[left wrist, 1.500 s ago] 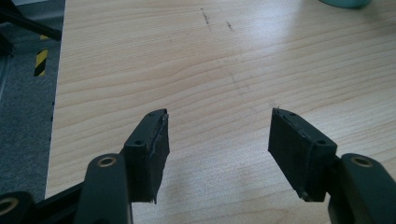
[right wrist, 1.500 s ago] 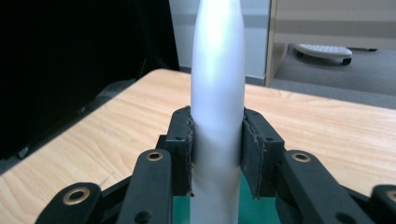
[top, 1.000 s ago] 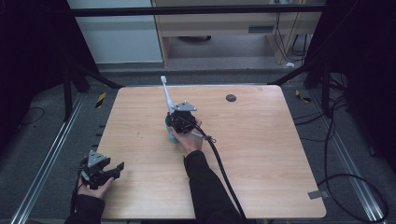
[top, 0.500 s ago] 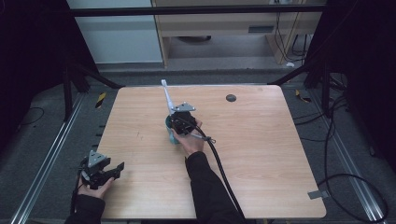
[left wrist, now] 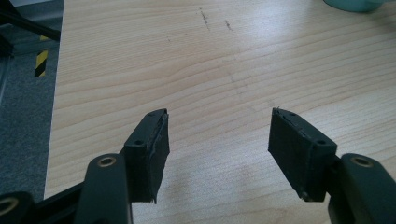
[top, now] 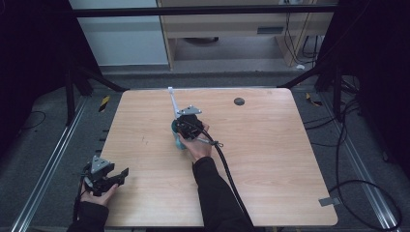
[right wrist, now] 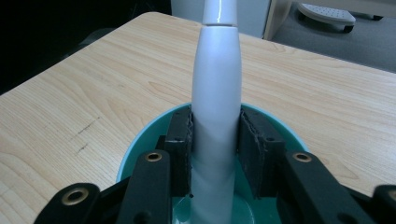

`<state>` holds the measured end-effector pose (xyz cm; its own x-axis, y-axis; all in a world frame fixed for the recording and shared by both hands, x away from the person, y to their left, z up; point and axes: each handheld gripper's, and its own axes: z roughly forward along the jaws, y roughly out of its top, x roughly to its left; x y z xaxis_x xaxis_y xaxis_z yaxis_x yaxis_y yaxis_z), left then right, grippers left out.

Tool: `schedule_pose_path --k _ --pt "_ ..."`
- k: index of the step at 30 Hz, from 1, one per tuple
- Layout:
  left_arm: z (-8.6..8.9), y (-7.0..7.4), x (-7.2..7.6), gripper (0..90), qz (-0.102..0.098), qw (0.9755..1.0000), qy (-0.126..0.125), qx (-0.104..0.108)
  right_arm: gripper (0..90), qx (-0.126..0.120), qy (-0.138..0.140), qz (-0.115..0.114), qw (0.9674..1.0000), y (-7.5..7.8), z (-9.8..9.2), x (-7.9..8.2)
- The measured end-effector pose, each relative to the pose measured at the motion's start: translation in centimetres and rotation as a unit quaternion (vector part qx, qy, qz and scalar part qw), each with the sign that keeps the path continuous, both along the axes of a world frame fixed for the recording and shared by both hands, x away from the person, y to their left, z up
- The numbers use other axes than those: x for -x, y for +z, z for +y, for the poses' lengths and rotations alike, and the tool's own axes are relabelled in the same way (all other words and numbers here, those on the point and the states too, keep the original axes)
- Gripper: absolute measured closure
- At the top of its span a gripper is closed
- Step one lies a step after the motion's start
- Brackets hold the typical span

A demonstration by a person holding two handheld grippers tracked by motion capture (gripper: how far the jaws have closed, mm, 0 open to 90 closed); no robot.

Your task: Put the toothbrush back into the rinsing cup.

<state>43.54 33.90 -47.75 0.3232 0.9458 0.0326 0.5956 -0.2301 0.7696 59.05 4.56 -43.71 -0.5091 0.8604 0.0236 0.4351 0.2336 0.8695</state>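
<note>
Two hand-held grippers show in the high view: the right hand-held gripper [top: 188,126] sits over a teal cup [top: 179,141] near the middle of the surface [top: 270,159], with a white toothbrush [top: 172,98] slanting up and away from it toward the far edge. Compared with the earlier high frames almost nothing has shifted; cup, toothbrush and both hands stay where they were, so I judge the placing into the cup is settling rather than finished. The left hand-held gripper [top: 109,177] still waits at the near left corner. In the left gripper view its jaws stand wide apart over bare wood, holding nothing. In the right gripper view the jaws clamp the toothbrush handle [right wrist: 215,116], its lower end inside the cup [right wrist: 135,154].
</note>
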Motion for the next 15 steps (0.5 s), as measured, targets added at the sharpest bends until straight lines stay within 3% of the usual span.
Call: schedule_pose_path --k 8,15 --pt "0.0 0.0 0.0 37.5 0.000 1.0000 0.001 0.001 56.5 -0.015 0.006 -0.027 0.9995 0.9 -0.2 0.5" --pt "0.0 0.0 0.0 37.5 0.000 1.0000 0.001 0.001 38.4 -0.043 0.013 -0.070 0.9966 3.5 -1.7 1.9"
